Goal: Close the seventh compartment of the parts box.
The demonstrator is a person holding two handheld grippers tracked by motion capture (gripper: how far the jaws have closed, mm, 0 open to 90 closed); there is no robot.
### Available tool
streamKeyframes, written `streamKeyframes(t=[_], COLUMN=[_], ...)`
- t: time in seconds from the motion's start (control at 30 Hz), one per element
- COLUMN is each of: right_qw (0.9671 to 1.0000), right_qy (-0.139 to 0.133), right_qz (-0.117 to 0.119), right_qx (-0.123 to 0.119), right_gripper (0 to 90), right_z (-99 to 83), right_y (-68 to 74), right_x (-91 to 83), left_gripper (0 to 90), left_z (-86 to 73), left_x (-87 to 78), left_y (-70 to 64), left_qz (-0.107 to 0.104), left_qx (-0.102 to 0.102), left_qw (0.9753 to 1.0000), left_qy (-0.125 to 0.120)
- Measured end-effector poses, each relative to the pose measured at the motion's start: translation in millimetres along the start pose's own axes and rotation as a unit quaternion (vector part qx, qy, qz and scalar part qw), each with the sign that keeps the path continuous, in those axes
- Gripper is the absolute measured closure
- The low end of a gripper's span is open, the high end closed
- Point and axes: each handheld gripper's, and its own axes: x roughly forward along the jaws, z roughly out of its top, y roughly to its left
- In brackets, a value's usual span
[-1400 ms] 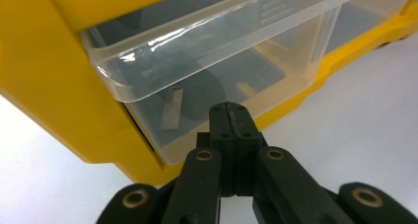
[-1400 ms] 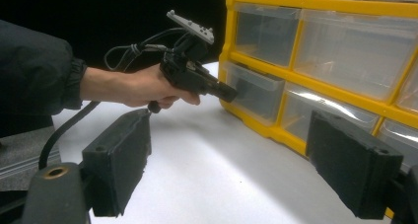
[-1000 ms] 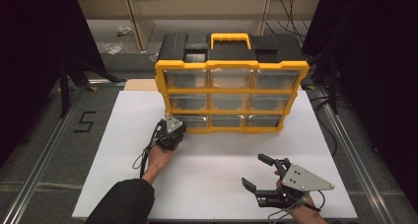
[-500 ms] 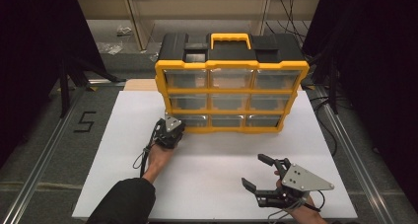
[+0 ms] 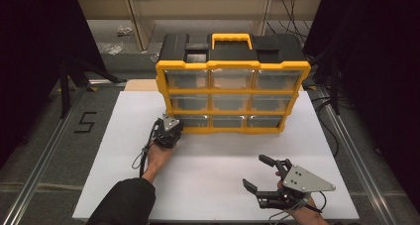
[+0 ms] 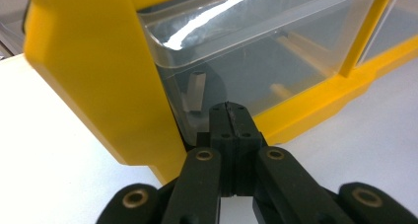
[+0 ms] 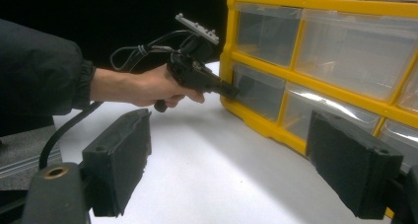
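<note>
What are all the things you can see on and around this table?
Drawer organizer: one, yellow frame with black top and yellow handle, at the table's far side.
Clear drawers: nine, see-through, three rows of three in its front.
Table: one, white, under everything.
Number 5: one, black, on the floor left of the table.
Left gripper: one, black, jaws shut, tips against the bottom-left drawer.
Right gripper: one, black, jaws open, hovering near the table's front edge.
Sleeve: one, dark, on the left arm.
</note>
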Motion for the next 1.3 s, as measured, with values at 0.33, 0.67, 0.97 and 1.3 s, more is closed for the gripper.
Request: streamKeyframes(t=[0.33,0.67,0.97,1.3], right_qw=[1.0000,1.0000,1.0000,1.0000], right_qy=[0.000,-0.001,-0.001,-0.002], right_qz=[-0.001,-0.001,-0.001,-0.002], right_qx=[0.002,0.001,0.001,0.000], right_gripper=[18.4,18.4,18.4,18.4], right_z=[-0.3,-0.3,-0.2,0.5], right_y=[-1.2,-1.5,-1.5,-0.8], right_x=[0.0,-0.3,-0.3,-0.9], left_gripper=[86.2,71.5,52.9,37.3], left_z=[2.8,9.7,13.0,20.0], left_x=[-4.5,-12.6,-18.1,-32.6], left_y=[1.8,-6.0,-10.1,-12.8], left_qz=[-0.016,-0.048,-0.059,-0.085], left_qx=[-0.011,0.000,-0.003,-0.020], left_qw=[0.9998,0.9988,0.9982,0.9958], left_qy=[-0.004,-0.011,-0.012,-0.026])
